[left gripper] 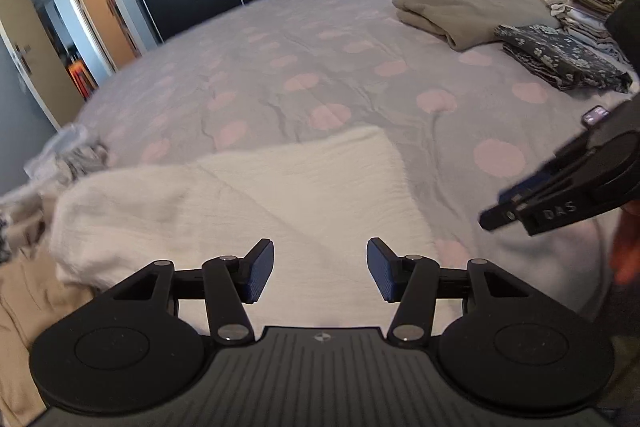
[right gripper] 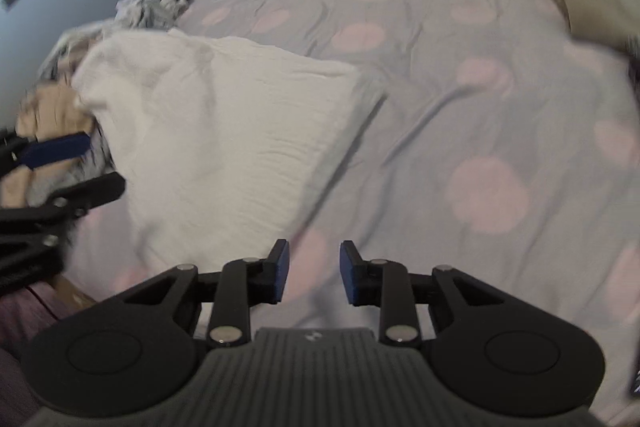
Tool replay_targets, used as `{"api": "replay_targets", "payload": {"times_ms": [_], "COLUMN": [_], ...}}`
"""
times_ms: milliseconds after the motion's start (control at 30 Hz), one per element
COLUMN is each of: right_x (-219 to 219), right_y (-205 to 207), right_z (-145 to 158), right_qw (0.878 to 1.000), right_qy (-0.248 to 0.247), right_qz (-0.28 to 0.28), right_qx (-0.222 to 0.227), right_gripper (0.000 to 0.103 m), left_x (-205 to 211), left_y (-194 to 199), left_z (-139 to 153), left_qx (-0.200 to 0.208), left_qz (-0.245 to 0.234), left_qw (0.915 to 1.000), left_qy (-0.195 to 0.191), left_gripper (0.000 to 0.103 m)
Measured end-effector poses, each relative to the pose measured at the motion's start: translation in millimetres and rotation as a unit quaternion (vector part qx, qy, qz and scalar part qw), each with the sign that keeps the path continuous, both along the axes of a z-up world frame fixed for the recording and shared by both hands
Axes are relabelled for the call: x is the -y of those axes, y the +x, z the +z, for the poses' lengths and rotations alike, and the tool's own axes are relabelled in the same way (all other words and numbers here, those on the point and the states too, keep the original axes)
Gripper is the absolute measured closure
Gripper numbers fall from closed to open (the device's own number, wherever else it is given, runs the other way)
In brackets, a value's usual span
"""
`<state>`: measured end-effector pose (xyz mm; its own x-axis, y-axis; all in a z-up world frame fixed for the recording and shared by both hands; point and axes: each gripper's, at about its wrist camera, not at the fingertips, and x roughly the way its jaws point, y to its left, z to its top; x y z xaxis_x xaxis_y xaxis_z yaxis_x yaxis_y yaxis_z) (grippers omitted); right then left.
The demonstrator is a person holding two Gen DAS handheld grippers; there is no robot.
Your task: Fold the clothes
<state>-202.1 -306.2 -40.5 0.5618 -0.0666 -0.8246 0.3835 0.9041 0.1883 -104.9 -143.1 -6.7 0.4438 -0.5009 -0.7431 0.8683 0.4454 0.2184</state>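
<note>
A white, crinkle-textured garment (left gripper: 248, 195) lies on the bed, its near part spread flat with a straight edge and a square corner, its far-left part bunched into soft folds. Beside that bunched end sits a crumpled heap of grey and beige clothes (right gripper: 60, 107), blurred, perhaps touching it.
</note>
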Motion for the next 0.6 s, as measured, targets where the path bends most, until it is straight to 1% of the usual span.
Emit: {"api": "replay_targets", "payload": {"times_ms": [67, 133, 200, 300, 400, 433, 533, 600], "right_x": [2, 5, 6, 11, 18, 20, 21, 21], "right_y": [-1, -2, -6, -15, -22, -25, -25, -25], "right_z": [-2, -4, -6, -5, -4, -3, -7, -11], "right_qw": [0.999, 0.997, 0.996, 0.995, 0.995, 0.995, 0.995, 0.994], "right_qy": [-0.037, -0.043, -0.048, -0.054, -0.044, -0.041, -0.035, -0.032], "right_qz": [0.027, 0.036, 0.035, 0.015, -0.008, -0.016, -0.022, -0.025], "right_qx": [-0.017, -0.044, -0.068, -0.087, -0.088, -0.087, -0.093, -0.097], "right_gripper": [0.071, 0.072, 0.072, 0.071, 0.070, 0.070, 0.069, 0.068], "left_x": [2, 5, 7, 8, 8, 9, 17, 22], "left_y": [-6, -15, -24, -39, -50, -51, -51, -54], "left_z": [-3, -8, -14, -24, -31, -34, -44, -54], "left_qx": [-0.025, -0.039, -0.043, -0.039, -0.022, -0.024, -0.050, -0.046], "left_qz": [0.006, 0.012, 0.014, 0.004, -0.016, -0.020, -0.035, -0.044], "left_qw": [0.9996, 0.9991, 0.9988, 0.9988, 0.9994, 0.9994, 0.9978, 0.9972], "left_qy": [0.006, 0.011, 0.019, 0.029, 0.020, 0.017, 0.027, 0.039], "left_gripper": [0.053, 0.051, 0.048, 0.047, 0.044, 0.044, 0.044, 0.044]}}
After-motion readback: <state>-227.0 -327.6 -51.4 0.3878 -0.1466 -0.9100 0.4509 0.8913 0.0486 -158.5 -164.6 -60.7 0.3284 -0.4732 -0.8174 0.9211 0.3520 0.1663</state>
